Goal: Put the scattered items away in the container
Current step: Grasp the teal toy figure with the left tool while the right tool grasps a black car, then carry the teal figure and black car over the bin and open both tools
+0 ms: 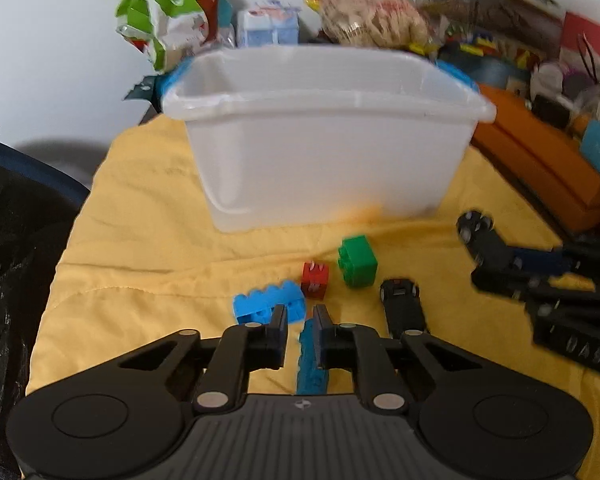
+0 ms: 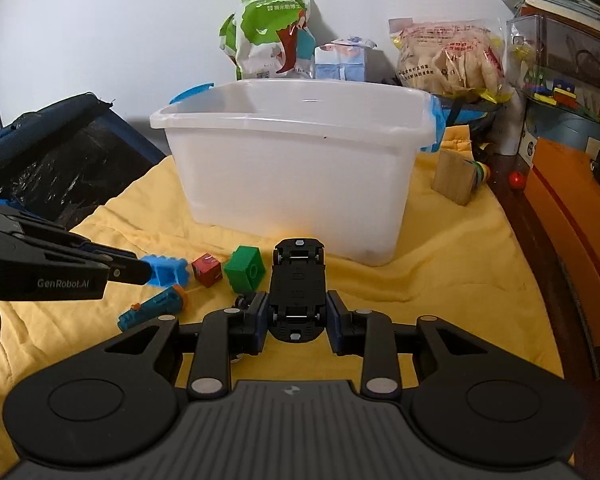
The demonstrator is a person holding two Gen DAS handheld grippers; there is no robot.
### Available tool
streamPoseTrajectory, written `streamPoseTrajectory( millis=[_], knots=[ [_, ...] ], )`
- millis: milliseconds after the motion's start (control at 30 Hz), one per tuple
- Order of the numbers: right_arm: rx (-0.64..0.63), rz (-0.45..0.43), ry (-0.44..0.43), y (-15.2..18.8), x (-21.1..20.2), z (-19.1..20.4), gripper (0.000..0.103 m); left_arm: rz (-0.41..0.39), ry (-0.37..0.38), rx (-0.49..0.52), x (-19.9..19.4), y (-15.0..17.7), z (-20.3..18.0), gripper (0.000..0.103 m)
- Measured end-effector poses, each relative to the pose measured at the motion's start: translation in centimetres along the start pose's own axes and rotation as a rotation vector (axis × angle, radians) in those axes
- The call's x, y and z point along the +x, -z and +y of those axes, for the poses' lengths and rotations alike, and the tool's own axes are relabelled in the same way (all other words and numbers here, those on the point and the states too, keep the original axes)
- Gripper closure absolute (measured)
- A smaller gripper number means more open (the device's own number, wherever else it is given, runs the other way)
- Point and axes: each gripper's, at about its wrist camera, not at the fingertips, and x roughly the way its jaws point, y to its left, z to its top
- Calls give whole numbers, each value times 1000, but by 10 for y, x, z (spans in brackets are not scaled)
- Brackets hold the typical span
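A white plastic bin [image 1: 324, 136] [image 2: 296, 160] stands on the yellow cloth. In front of it lie a blue brick [image 1: 270, 302] [image 2: 168, 270], a red cube [image 1: 315, 276] [image 2: 207, 270], a green brick [image 1: 358, 262] [image 2: 245, 268], a black toy car [image 1: 402, 306] and a teal toy [image 1: 312, 356] [image 2: 152, 306]. My left gripper [image 1: 300, 320] hovers above the teal toy beside the blue brick, jaws narrowly apart and empty. My right gripper [image 2: 298, 308] is shut on another black toy car [image 2: 298, 284], held underside up; it also shows in the left wrist view [image 1: 476, 236].
Snack bags [image 2: 272, 36] and a carton [image 2: 340, 60] stand behind the bin. A wooden block [image 2: 456, 176] sits right of it. Orange boxes [image 1: 540, 168] and cluttered shelves [image 2: 560, 60] line the right side. A dark bag [image 2: 52, 152] lies left.
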Motion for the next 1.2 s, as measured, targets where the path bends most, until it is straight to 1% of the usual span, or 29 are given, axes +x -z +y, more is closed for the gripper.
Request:
streamPoseTrajectory(
  millis=[67,100,167,200,233,300,333,400,533,700,900,1067,1133,1200],
  knots=[
    [5,5,-1,1,0,-1,70,55,-4,12,8,7,-3,44],
    [6,6,-2,2,0,0,70,63,-9,18,10,12,-5,40],
    [11,11,-7,5,-1,-1,70,48,-23,42,11,19,-12,38],
    [11,13,-9,7,-2,-1,70,52,-23,43,13,20,-13,38],
    [9,15,-9,8,-2,-1,70,57,-14,33,16,21,-14,39],
    [10,22,-9,11,-3,-1,70,63,1,20,20,22,-15,60],
    [12,25,-9,12,-3,-1,70,69,-2,26,24,23,-16,78],
    [17,27,-7,13,-3,-2,70,76,-12,31,28,24,-17,79],
    [21,18,-7,12,-7,-4,70,64,-4,20,26,25,-15,81],
    [26,-3,-6,6,-11,-6,70,-6,-10,1,5,8,-12,81],
    [37,-66,-8,-22,-20,-8,70,-103,-29,-18,-27,-30,-2,81],
    [39,-154,-17,-58,-32,-9,70,-182,-33,-46,-53,-68,10,81],
    [39,-171,-19,-75,-28,-11,70,-209,-41,-37,-55,-87,13,81],
    [33,-166,-7,-91,-17,-13,70,-219,-52,-22,-50,-106,16,81]
  ],
)
